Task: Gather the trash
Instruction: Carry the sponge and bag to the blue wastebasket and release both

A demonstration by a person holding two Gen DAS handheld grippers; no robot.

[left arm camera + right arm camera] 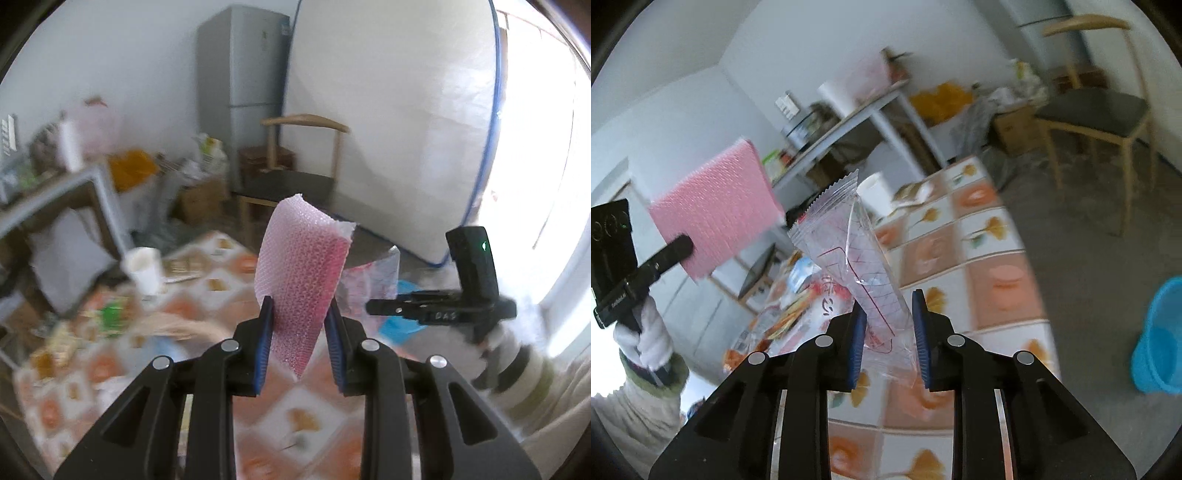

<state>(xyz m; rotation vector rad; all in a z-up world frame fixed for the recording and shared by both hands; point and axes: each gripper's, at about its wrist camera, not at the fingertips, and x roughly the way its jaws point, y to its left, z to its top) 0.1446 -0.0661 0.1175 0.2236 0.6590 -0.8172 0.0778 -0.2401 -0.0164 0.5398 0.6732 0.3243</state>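
Observation:
My left gripper is shut on a sheet of pink bubble wrap, which stands up between the blue pads above the table. In the right wrist view the same pink sheet shows at the left, held by the left gripper in a white-gloved hand. My right gripper is shut on a clear plastic wrapper with red lines and a serrated end, held off the table. From the left wrist view the right gripper is at the right with that wrapper.
A table with an orange-and-white patterned cloth carries a white cup and several snack wrappers. A blue bin stands on the floor at the right. A wooden chair, a fridge and cluttered shelves lie beyond.

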